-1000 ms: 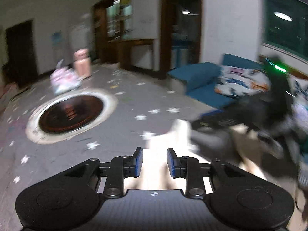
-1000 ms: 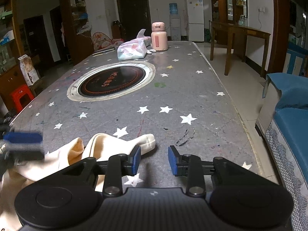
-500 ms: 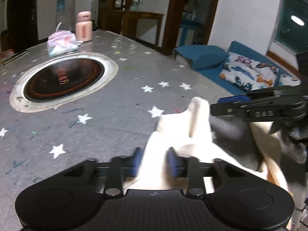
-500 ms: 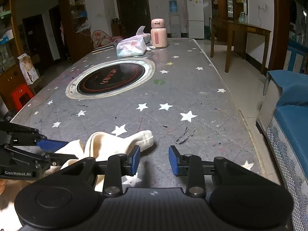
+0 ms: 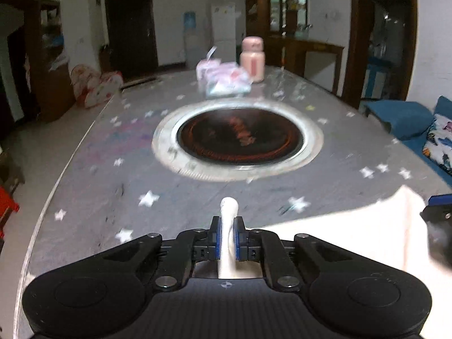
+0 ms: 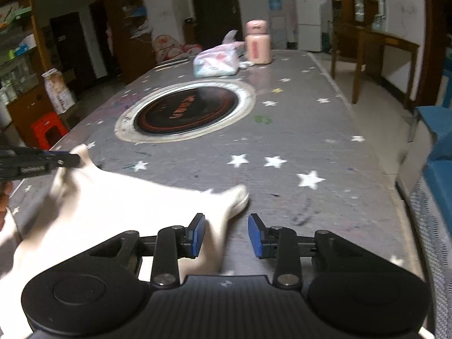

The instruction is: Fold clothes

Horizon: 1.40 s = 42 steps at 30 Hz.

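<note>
The left gripper (image 5: pixel 227 233) is pinching a bit of the cream cloth (image 6: pixel 135 206). A small white nub of it pokes up between the blue pads (image 5: pixel 215 234). The right gripper (image 6: pixel 226 233) is spread wide and holds nothing. One corner of the cloth lies between its fingers, but they are not pressed on it.

The cloth is stretched low across the near end of the gray table with white stars (image 6: pixel 310 130). It is blurry, so I can't tell what kind of clothing it is.

Farther out on the table is a round black cooker plate (image 6: pixel 185 110). Behind it sit a pack of tissues (image 6: pixel 217 63) and a pink bottle (image 6: pixel 257 43), well apart from the cloth.

What could go wrong? The left gripper has only a small bite of cloth, so a hard pull might make it slip out. Also, only one side is held, so the cloth may bunch up and the fold could turn out crooked.
</note>
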Motion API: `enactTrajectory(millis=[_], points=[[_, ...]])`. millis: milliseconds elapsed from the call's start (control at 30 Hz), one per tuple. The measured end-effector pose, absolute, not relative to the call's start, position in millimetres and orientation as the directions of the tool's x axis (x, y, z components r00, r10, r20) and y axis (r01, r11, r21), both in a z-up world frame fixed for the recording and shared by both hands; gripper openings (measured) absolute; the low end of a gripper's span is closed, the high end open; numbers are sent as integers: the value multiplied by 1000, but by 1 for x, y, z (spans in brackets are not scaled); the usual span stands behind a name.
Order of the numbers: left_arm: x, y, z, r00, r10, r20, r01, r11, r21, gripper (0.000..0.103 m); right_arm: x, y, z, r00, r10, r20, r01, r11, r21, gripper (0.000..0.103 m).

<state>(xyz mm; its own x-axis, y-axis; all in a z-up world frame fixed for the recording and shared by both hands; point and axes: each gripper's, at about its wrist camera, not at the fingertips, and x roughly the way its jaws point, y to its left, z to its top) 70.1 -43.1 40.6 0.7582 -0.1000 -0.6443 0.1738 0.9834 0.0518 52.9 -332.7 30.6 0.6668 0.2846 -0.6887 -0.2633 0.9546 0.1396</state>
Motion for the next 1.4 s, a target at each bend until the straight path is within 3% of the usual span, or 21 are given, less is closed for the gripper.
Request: enactTrajectory(millis=[267, 400, 500, 667, 867, 967, 1233, 1400], points=[[80, -34, 34, 757, -82, -649, 160, 985, 62, 10, 81, -316, 23, 611, 305, -730, -294, 944, 149, 32], [88, -27, 31, 754, -67, -653, 145, 987, 66, 9, 103, -309, 15, 579, 296, -759, -302, 943, 137, 25], [96, -19, 28, 751, -52, -658, 125, 990, 65, 10, 114, -304, 15, 581, 287, -762, -313, 942, 116, 12], [111, -6, 23, 751, -15, -660, 78, 995, 66, 11, 141, -290, 14, 593, 272, -758, -326, 942, 83, 11], [115, 10, 26, 751, 32, -660, 17, 998, 68, 27, 161, -277, 18, 590, 260, -764, -364, 931, 36, 17], [99, 16, 36, 761, 19, -648, 26, 998, 60, 26, 150, -278, 31, 605, 273, -748, -384, 923, 27, 19], [17, 9, 53, 756, -156, -635, 162, 986, -49, 26, 75, -259, 48, 540, 404, -738, -546, 836, 58, 39], [-22, -16, 45, 729, -277, -625, 292, 953, -82, 27, 34, -240, 40, 493, 456, -741, -607, 791, 82, 39]])
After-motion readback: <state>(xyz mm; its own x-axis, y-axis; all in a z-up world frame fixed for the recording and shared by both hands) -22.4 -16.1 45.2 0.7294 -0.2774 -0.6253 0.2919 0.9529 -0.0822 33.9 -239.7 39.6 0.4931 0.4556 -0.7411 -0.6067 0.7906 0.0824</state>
